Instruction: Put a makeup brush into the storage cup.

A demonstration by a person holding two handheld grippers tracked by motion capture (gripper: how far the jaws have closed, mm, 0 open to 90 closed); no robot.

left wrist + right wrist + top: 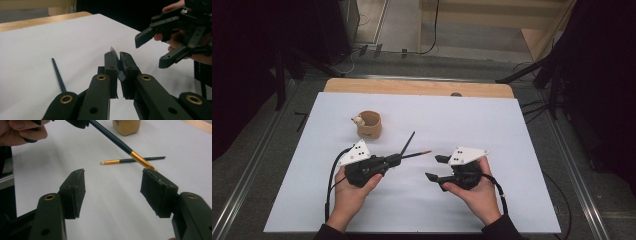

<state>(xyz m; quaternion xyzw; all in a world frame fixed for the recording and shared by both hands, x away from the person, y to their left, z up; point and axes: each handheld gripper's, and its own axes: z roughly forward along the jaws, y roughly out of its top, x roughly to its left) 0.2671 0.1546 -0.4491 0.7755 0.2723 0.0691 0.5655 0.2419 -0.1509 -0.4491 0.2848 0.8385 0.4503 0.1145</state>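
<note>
The held brush [117,141] is clamped in the left gripper [393,160], its dark handle pinched between the closed pads; its long axis runs out from the jaws toward the right gripper [436,167], gold ferrule and tip leading, the tip raised off the sheet and ending just beside one right pad [158,191] — whether it touches that pad I cannot tell. The right gripper's jaws stand apart with nothing between them. A second brush [132,160] lies flat on the white sheet [492,130] under the held one; in the high view its handle [408,142] angles up and away toward the far edge, crossing the held brush's line near the left jaws. Beyond it, well apart, stands a tan cup [370,125] — some small pale thing at its rim, too small to name. The grippers sit near the sheet's near edge; bare sheet spreads to the right, the left and the far side, with a wooden strip [417,87] along the far edge.
</note>
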